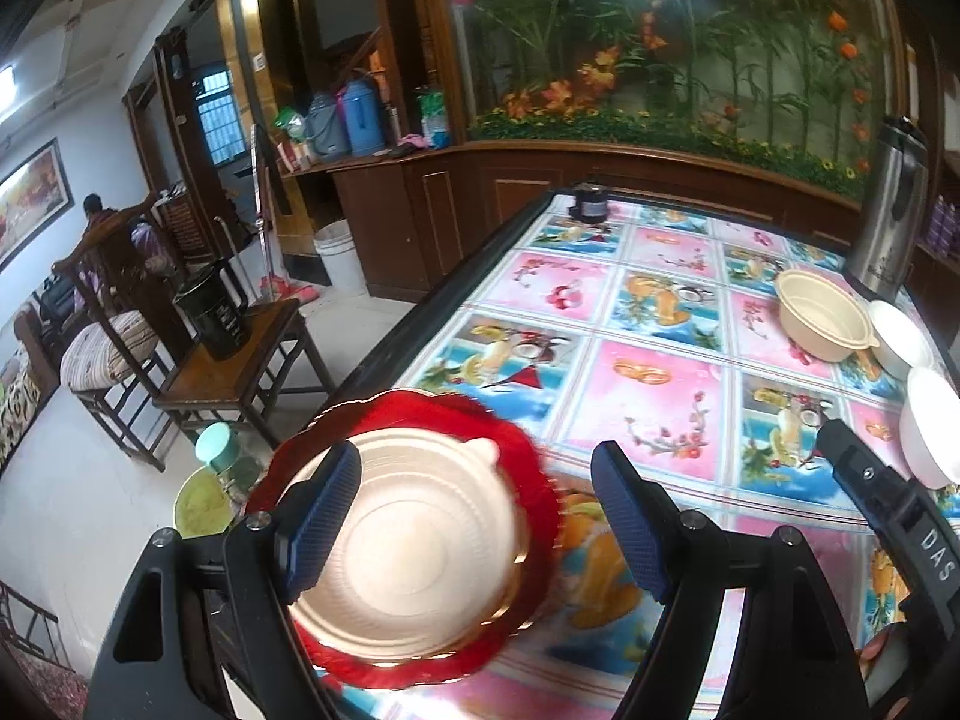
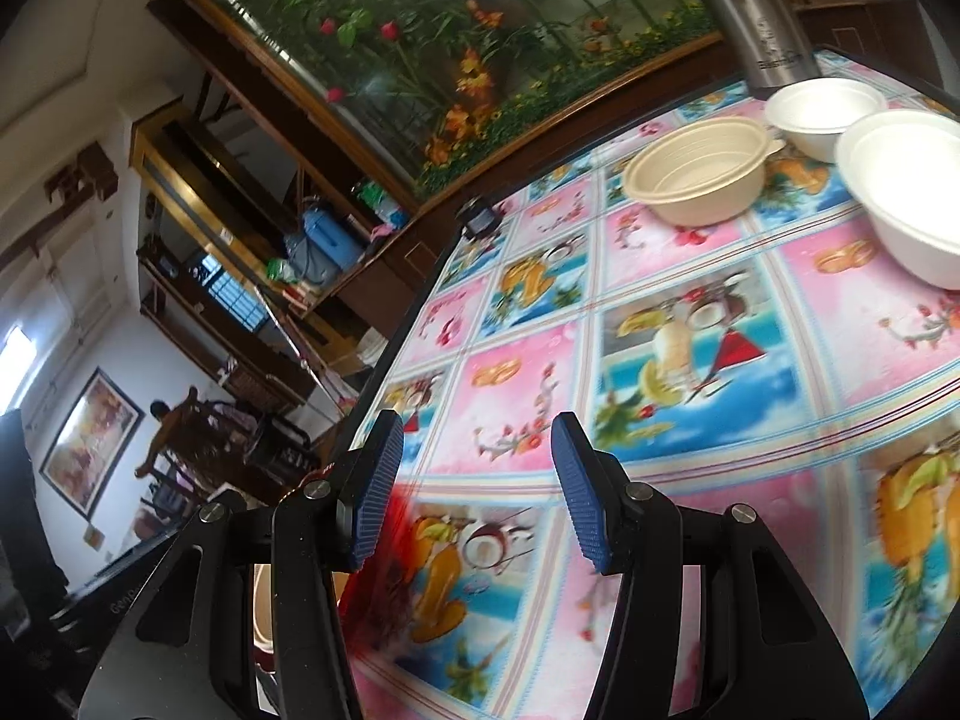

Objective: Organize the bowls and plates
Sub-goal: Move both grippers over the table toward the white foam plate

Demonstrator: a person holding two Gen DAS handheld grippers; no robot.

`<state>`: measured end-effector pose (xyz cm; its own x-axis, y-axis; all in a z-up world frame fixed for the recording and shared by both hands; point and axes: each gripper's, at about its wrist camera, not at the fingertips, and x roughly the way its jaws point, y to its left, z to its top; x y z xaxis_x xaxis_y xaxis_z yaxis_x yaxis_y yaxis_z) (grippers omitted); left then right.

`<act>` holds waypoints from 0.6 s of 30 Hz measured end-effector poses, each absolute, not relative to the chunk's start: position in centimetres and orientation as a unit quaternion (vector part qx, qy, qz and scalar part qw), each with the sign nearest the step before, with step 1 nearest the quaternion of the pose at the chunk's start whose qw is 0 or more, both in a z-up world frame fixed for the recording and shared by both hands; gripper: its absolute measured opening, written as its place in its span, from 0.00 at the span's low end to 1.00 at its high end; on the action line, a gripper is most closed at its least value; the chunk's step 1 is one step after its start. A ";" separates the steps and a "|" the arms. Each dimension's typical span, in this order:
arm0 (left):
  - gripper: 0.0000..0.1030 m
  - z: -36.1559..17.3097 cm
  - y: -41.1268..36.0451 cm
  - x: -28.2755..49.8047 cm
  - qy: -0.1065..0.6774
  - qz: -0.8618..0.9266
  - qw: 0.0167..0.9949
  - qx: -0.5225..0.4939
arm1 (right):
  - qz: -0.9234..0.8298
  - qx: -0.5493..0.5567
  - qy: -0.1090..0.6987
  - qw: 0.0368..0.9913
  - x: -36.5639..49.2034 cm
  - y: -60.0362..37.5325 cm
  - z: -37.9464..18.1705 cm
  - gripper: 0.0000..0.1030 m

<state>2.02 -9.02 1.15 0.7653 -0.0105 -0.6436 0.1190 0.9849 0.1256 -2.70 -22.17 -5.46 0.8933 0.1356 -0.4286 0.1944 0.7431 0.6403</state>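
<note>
A red scalloped plate (image 1: 528, 450) lies at the table's near left corner with a beige plate (image 1: 414, 552) on it. My left gripper (image 1: 480, 516) is open above them, its left finger over the beige plate. A beige bowl (image 1: 822, 315) and two white bowls (image 1: 900, 336) (image 1: 930, 432) stand at the far right. My right gripper (image 2: 474, 480) is open and empty above the tablecloth; it also shows in the left wrist view (image 1: 870, 480). The beige bowl (image 2: 702, 174) and white bowls (image 2: 822, 114) (image 2: 912, 192) lie ahead of it. The red plate's edge (image 2: 390, 546) shows blurred by its left finger.
The table (image 1: 648, 360) has a bright fruit-print cloth. A steel thermos (image 1: 888, 210) stands at the far right corner and a small dark jar (image 1: 591, 201) at the far edge. Wooden chairs (image 1: 234, 372) with a black jug stand left of the table.
</note>
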 end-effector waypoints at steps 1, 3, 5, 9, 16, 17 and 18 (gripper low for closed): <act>0.77 1.2 -9.7 2.0 0.341 -0.038 0.936 0.084 | -0.019 0.362 0.228 0.904 -2.9 -22.8 -5.4 0.51; 0.77 1.2 -10.9 1.9 0.341 -0.045 0.935 0.092 | -0.025 0.373 0.219 0.901 -3.6 -24.3 -5.3 0.51; 0.77 1.2 -12.0 1.8 0.341 -0.051 0.933 0.099 | -0.033 0.386 0.209 0.898 -4.2 -25.9 -5.2 0.51; 0.77 1.1 -14.9 1.7 0.345 -0.073 0.928 0.119 | -0.054 0.403 0.186 0.894 -5.7 -29.1 -4.7 0.51; 0.77 0.6 -20.6 1.0 0.355 -0.123 0.914 0.155 | -0.131 0.423 0.113 0.890 -11.1 -36.9 -3.3 0.54; 0.77 0.5 -21.7 0.9 0.361 -0.136 0.909 0.160 | -0.146 0.427 0.100 0.887 -12.2 -38.2 -3.2 0.55; 0.77 0.4 -22.6 0.9 0.365 -0.145 0.905 0.163 | -0.169 0.432 0.084 0.882 -13.6 -40.0 -3.0 0.55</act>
